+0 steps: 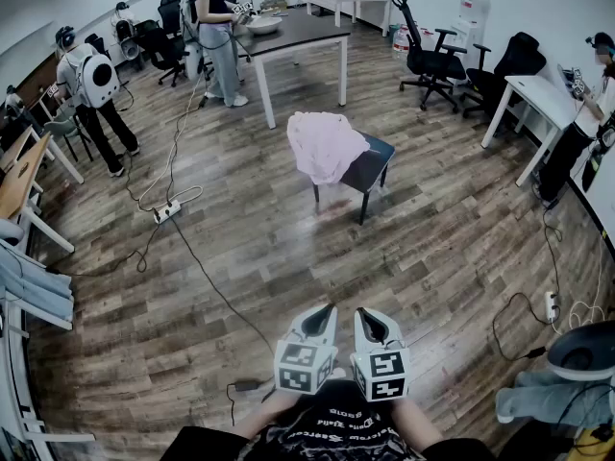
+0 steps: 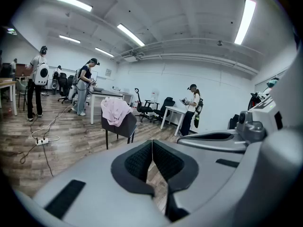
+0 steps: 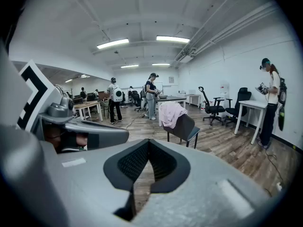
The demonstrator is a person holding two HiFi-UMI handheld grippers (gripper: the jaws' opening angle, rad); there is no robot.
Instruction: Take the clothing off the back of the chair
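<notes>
A wood-plank floor (image 1: 432, 238) in mixed brown tones runs through a large office room closed by white walls (image 1: 548, 8). Long fluorescent tubes (image 2: 134, 34) light it from a white beamed ceiling (image 2: 189, 27). A dark-topped table (image 1: 298, 29) on white legs stands toward the far end, black office chairs (image 1: 430, 60) sit near a white table (image 1: 538, 94) by the right wall, wooden-topped tables (image 1: 17, 182) line the left side, and a white power strip (image 1: 166, 211) lies on the floor.

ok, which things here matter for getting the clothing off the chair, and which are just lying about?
Job: pink garment draped over the back of the chair; left gripper and right gripper, both shut and empty.
Lying about: power strip, dark table, office chairs, white desk.
</notes>
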